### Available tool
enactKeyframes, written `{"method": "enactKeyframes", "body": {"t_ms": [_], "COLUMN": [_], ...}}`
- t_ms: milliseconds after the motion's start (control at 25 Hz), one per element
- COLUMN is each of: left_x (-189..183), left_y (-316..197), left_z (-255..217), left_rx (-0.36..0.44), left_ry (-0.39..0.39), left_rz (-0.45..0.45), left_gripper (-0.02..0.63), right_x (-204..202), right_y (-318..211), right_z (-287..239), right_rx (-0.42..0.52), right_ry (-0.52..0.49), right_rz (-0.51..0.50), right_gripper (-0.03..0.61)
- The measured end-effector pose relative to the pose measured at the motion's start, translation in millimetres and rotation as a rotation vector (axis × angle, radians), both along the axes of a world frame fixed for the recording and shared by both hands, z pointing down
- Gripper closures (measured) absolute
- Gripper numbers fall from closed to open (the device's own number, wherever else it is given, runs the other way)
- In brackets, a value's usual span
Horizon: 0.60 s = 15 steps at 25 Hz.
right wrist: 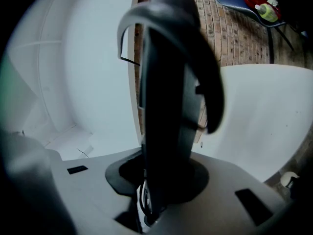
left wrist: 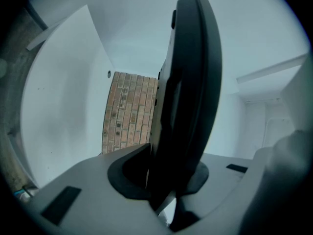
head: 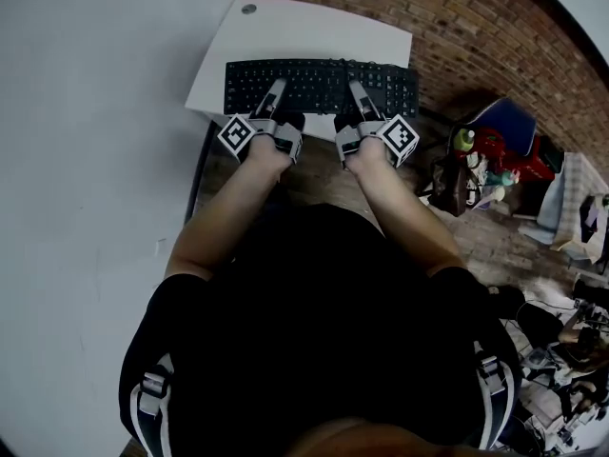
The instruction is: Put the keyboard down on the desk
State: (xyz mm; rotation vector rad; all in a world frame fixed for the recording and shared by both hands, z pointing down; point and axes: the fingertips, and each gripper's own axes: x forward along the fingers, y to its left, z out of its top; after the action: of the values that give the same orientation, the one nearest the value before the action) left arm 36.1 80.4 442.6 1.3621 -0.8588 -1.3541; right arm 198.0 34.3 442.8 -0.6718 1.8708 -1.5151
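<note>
A black keyboard [head: 319,84] lies lengthwise over the front part of the white desk [head: 304,27], its near edge at the desk's front edge. Whether it rests on the desk or hangs just above it I cannot tell. My left gripper [head: 274,93] is shut on the keyboard's near edge left of the middle. My right gripper [head: 358,93] is shut on it right of the middle. The left gripper view shows the keyboard [left wrist: 188,92] edge-on, clamped in the gripper [left wrist: 168,180]. In the right gripper view it stands the same way [right wrist: 166,92], in the gripper [right wrist: 159,180].
A white wall [head: 95,84] runs along the left of the desk, which has a small round grommet [head: 248,9] at its far left corner. Brick surface [head: 457,27] lies behind and right. A chair with a red bag and a green-capped bottle [head: 464,139] stands at the right.
</note>
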Motion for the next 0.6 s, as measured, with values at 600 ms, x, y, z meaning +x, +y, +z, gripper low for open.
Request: {"method": "enactKeyframes", "body": {"t_ms": [600], "left_x": [-60.1], "left_y": [-75.1], "left_z": [15.0], "left_rx": [-0.031], "left_ry": [0.013], "left_rz": [0.020], "left_gripper": [0.527], "right_x": [-59.8], "right_y": [-72.2], "right_z": [16.0], "right_rx": [-0.039], "right_ry": [0.011], "right_rz": [0.022], "right_gripper": [0.463]}}
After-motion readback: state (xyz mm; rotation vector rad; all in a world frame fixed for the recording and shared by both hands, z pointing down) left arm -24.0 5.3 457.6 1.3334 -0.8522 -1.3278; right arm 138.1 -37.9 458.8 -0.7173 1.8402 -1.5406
